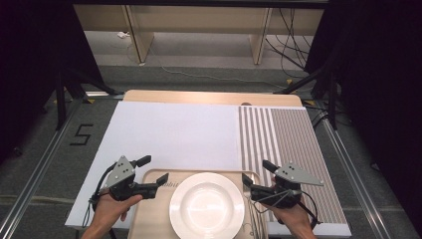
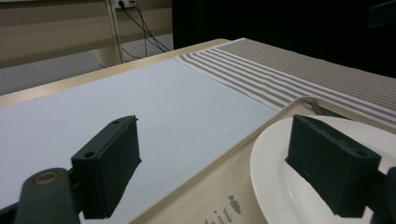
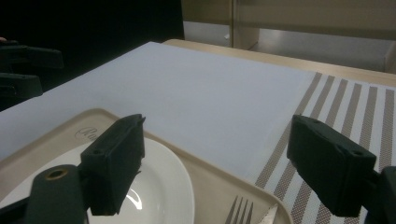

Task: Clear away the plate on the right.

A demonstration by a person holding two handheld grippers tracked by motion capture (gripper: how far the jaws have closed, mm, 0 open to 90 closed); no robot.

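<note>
A white plate [image 1: 207, 205] lies empty on a beige tray [image 1: 149, 209] at the near edge of the table. My left gripper [image 1: 155, 169] hovers at the tray's left far corner, open, with nothing between its jaws. In the left gripper view [image 2: 212, 126] the plate [image 2: 280, 177] sits behind the right jaw. My right gripper [image 1: 257, 172] is over the tray's right far corner, open and empty. In the right gripper view [image 3: 217, 121] I see the plate [image 3: 159, 182], a fork [image 3: 239, 210] and a knife tip [image 3: 271, 215] on the tray [image 3: 210, 186].
A white mat [image 1: 174, 134] covers the left and middle of the table, and a brown-and-white striped mat [image 1: 283, 139] covers the right. Beyond the table are wooden table legs and cables on a grey floor. Dark curtains hang on both sides.
</note>
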